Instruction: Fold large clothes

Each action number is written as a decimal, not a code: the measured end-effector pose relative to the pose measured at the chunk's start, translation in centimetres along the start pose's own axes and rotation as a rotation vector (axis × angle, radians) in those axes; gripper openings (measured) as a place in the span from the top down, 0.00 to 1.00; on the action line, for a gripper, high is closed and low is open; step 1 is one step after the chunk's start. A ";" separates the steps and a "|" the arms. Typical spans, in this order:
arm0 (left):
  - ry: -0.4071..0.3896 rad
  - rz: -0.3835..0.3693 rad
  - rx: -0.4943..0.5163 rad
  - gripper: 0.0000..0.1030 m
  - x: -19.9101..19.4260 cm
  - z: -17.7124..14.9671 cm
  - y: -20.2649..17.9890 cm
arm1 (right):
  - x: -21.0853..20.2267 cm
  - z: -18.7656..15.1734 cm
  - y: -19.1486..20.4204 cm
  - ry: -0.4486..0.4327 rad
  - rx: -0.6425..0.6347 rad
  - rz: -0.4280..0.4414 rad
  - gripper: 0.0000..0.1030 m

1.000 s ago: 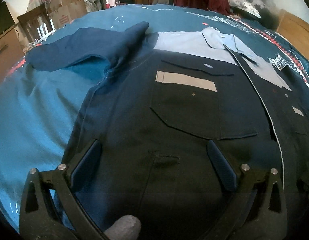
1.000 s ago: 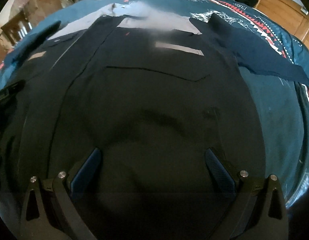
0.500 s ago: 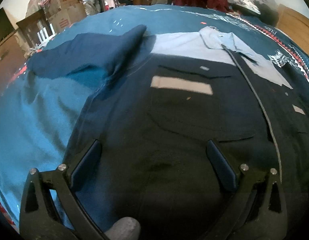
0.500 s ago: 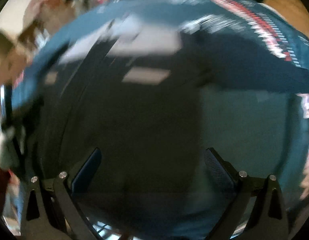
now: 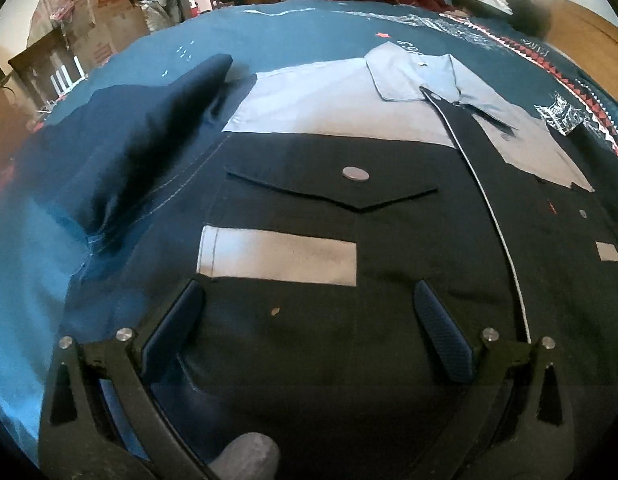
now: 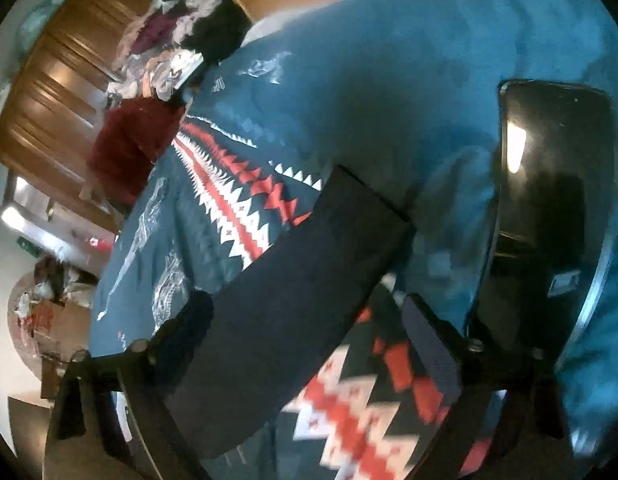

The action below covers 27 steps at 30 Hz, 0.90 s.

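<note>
- Stage shown: the sleeve fold, judged from the layout. The jacket, dark navy with a pale grey yoke and collar, lay front-up and flat on the blue bedspread, neither sleeve yet brought across the body.
- Left gripper: poised low over the chest panel, jaws spread wide and holding nothing, its two blue pads on either side of the area just below the reflective strip and buttoned pocket flap.
- Right gripper: tilted steeply over the right sleeve, which ran diagonally between its parted fingers; whether cloth touched the pads could not be told, and nothing appeared pinched.
- Left sleeve: bunched and partly raised beside the shoulder, well apart from the left gripper.
- Next move, as a judgement: the right gripper would need to close on the sleeve near its cuff and carry it inward across the chest; the left would need either to pin the body panel or to reach for the bunched sleeve.
- Obstacles: a black phone-like slab rested on the bedspread just beside the right sleeve and could be caught in a sweep. The patterned red-and-white band of the bedspread ran beneath the sleeve.
- Surroundings: cardboard boxes and heaped clothing stood beyond the bed, clear of the work.
</note>
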<state>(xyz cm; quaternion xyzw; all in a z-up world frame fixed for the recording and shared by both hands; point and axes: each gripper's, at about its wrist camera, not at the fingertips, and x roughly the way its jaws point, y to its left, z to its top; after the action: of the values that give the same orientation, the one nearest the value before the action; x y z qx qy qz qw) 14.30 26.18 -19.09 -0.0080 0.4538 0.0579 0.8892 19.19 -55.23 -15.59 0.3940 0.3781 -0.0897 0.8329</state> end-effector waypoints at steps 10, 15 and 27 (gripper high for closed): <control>-0.010 -0.004 -0.006 0.00 -0.1 -0.2 0.0 | 4.6 0.8 -2.5 0.052 0.005 -0.047 0.29; -0.019 0.016 -0.003 0.00 -0.3 -0.4 -0.2 | 6.1 1.1 -2.7 0.044 -0.037 -0.085 0.40; -0.259 0.070 -0.138 0.00 -9.0 3.5 5.9 | -1.5 -10.5 27.2 -0.044 -0.498 0.328 0.86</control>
<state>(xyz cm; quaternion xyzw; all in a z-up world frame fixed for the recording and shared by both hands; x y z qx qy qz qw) 11.22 31.41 -9.55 -0.0458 0.3303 0.1203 0.9351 24.39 -29.50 -2.75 0.2312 0.3013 0.1331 0.9154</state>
